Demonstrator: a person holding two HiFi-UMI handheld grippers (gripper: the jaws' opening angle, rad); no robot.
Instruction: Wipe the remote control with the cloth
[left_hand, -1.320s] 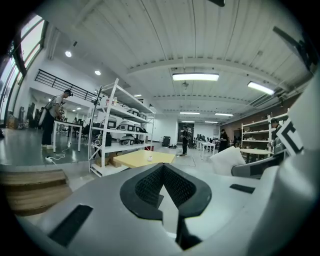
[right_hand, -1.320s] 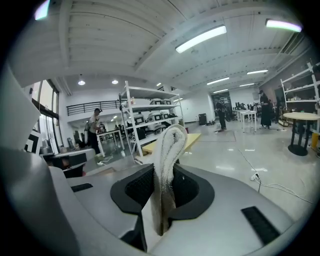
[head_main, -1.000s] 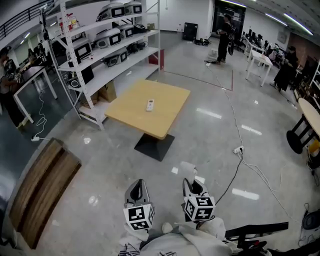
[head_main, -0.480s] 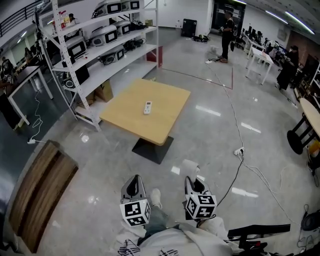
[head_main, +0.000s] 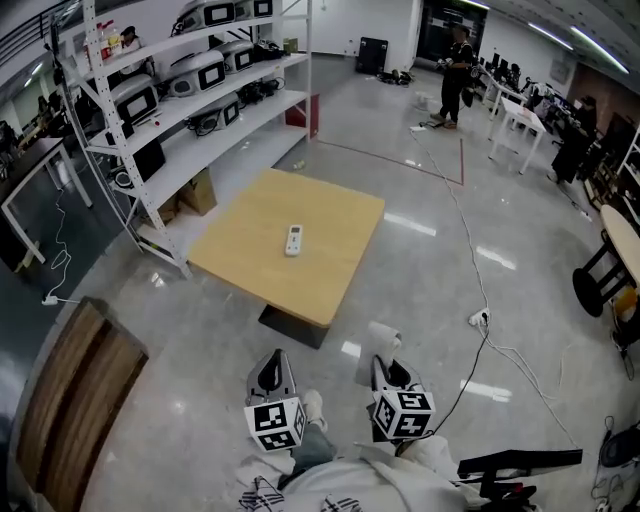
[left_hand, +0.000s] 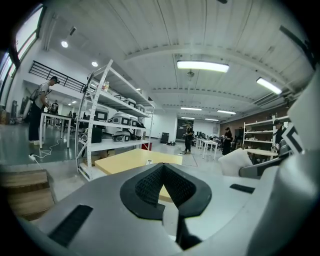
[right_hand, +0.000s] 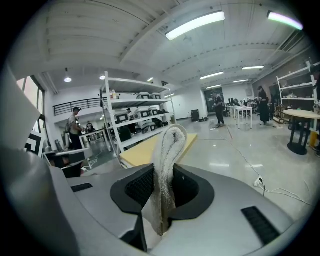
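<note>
A white remote control (head_main: 293, 240) lies near the middle of a square yellow table (head_main: 330, 262), well ahead of both grippers. In the left gripper view the remote (left_hand: 149, 162) is a small speck on the tabletop. My right gripper (head_main: 386, 365) is shut on a white cloth (head_main: 378, 338) that sticks up from its jaws; in the right gripper view the cloth (right_hand: 165, 165) stands pinched between the black pads. My left gripper (head_main: 272, 369) is shut with nothing in it. Both are held low, close to my body, over the floor short of the table.
White shelving (head_main: 190, 90) with machines stands left of the table. A wooden bench (head_main: 70, 400) lies at the lower left. A cable (head_main: 480, 330) with a power strip runs across the floor on the right. People stand at the far end of the hall.
The view has drawn closer to the table, which now sits lower and larger in the head view. Both grippers keep their place in front of my body, still shut.
</note>
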